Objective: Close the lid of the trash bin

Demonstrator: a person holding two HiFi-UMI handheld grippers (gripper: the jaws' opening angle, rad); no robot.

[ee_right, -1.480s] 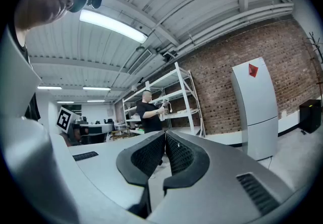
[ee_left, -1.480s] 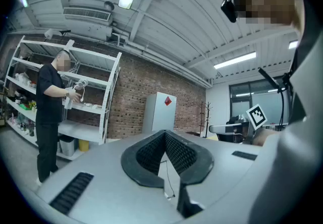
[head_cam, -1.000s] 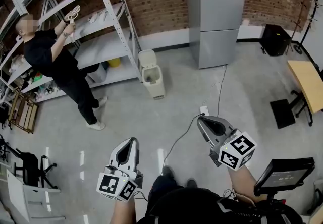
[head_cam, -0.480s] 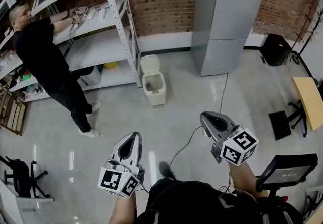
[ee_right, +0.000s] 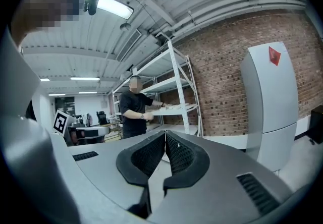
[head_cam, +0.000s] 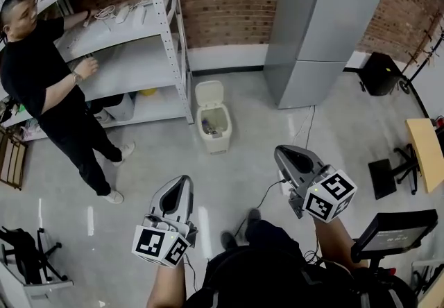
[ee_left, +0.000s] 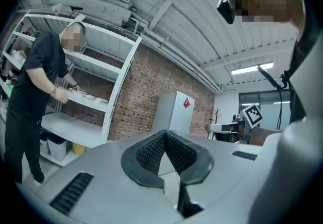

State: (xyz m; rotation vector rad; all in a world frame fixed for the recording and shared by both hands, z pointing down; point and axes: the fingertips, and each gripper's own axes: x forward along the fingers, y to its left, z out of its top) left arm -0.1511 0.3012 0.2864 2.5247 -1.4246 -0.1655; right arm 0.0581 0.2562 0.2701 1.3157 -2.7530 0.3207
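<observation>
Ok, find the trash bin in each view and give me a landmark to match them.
Head view: the trash bin stands on the floor just above centre, lid up, between the white shelving and the grey cabinet.
Left gripper view: not in it.
Right gripper view: not in it.
Shared landmark: the grey cabinet with the red diamond, seen in all three views.

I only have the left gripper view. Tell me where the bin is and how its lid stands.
Observer: The bin stands on the floor beside the shelf post. Its lid is up, tipped back towards the wall.
Operator: Now report the other jaws.
Observer: The right hand-held gripper is shut, with nothing between its jaws.
Operator: Give me the gap to the bin.
Observer: The left hand-held gripper and the right one both hang well short of it, with floor between.
</observation>
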